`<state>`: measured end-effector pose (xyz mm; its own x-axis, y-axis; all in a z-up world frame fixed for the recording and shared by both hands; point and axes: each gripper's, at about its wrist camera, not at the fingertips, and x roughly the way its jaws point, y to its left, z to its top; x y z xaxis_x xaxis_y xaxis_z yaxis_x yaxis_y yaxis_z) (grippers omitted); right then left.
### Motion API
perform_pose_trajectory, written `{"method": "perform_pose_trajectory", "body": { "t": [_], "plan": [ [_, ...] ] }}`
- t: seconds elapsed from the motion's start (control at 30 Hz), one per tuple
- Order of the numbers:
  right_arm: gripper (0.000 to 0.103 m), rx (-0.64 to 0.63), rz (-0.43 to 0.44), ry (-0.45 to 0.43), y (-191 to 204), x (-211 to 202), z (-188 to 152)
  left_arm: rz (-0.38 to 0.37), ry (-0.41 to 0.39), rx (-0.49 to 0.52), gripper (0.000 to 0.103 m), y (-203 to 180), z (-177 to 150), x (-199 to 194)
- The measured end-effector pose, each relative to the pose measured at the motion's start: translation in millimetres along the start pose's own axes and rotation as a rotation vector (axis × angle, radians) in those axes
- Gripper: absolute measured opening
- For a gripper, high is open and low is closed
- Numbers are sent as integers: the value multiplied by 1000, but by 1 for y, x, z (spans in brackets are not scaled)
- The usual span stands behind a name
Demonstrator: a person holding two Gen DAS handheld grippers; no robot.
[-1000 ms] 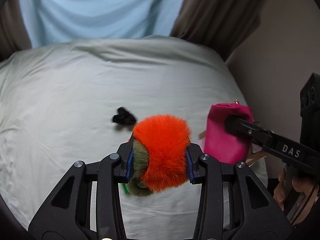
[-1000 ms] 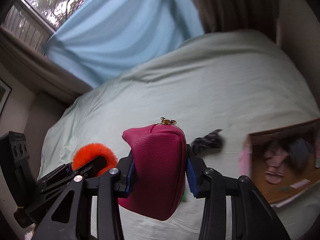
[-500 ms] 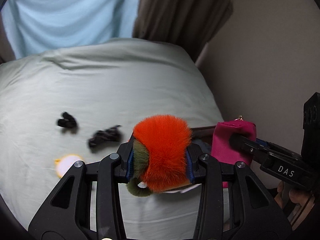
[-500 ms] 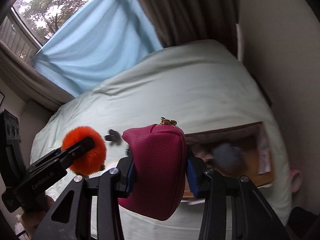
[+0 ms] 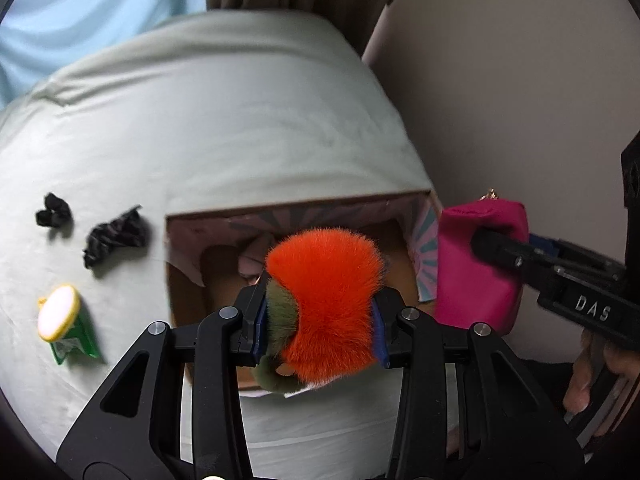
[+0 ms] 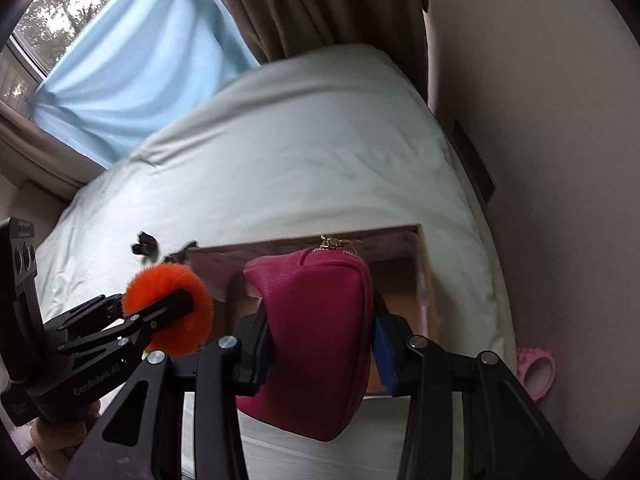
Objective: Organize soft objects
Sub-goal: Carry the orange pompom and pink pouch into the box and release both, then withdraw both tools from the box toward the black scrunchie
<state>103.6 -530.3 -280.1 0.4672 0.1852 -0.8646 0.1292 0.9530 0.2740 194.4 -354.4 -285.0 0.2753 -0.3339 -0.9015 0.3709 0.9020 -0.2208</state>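
Note:
My left gripper (image 5: 318, 330) is shut on an orange and olive fluffy toy (image 5: 326, 304) and holds it above the open cardboard box (image 5: 188, 236) on the bed. My right gripper (image 6: 320, 340) is shut on a magenta zip pouch (image 6: 316, 340) and holds it over the same box (image 6: 416, 248). The pouch also shows in the left wrist view (image 5: 476, 268), beside the box's right wall. The toy also shows in the right wrist view (image 6: 168, 304), to the left. Pale soft items lie inside the box, mostly hidden.
Two black crumpled pieces (image 5: 54, 216) (image 5: 114, 236) and a green packet with a white-yellow top (image 5: 66, 324) lie on the pale bed sheet (image 5: 200, 120) left of the box. A wall (image 5: 520, 80) runs along the right. A pink object (image 6: 536, 372) lies beside the bed.
Both grippers swung right with their loads, from over the open sheet to above the cardboard box. The box and the green packet came into the left wrist view.

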Motion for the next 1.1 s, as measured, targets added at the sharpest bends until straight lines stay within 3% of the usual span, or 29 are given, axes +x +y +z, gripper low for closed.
{"method": "perform_pose_trajectory", "body": {
  "t": [0.27,0.5,0.53,0.6,0.63,0.67,0.7,0.73,0.77,1.1],
  "plan": [
    [39,-68,-54,97,-26,55,-3,26,158,-32,36,9,-14,82],
    [39,-83,-54,158,-35,78,-4,73,226,-11,36,12,-20,108],
    [40,-79,-52,169,-36,81,-4,74,231,-4,37,12,-19,109],
    [42,-75,-57,184,-36,86,-3,75,240,10,58,11,-17,111],
    [46,-73,-62,189,-35,89,-2,83,243,19,88,11,-16,112],
    [55,-69,-68,190,-36,91,-2,105,242,31,102,11,-15,111],
    [64,-61,-71,180,-36,91,-2,119,229,42,103,11,-16,109],
    [88,-54,-70,167,-36,91,-2,117,224,50,103,11,-18,107],
    [103,-49,-61,149,-37,90,-2,118,229,54,103,12,-19,107],
    [103,-41,-32,126,-28,85,-6,127,227,27,103,26,-36,89]
  ]
}}
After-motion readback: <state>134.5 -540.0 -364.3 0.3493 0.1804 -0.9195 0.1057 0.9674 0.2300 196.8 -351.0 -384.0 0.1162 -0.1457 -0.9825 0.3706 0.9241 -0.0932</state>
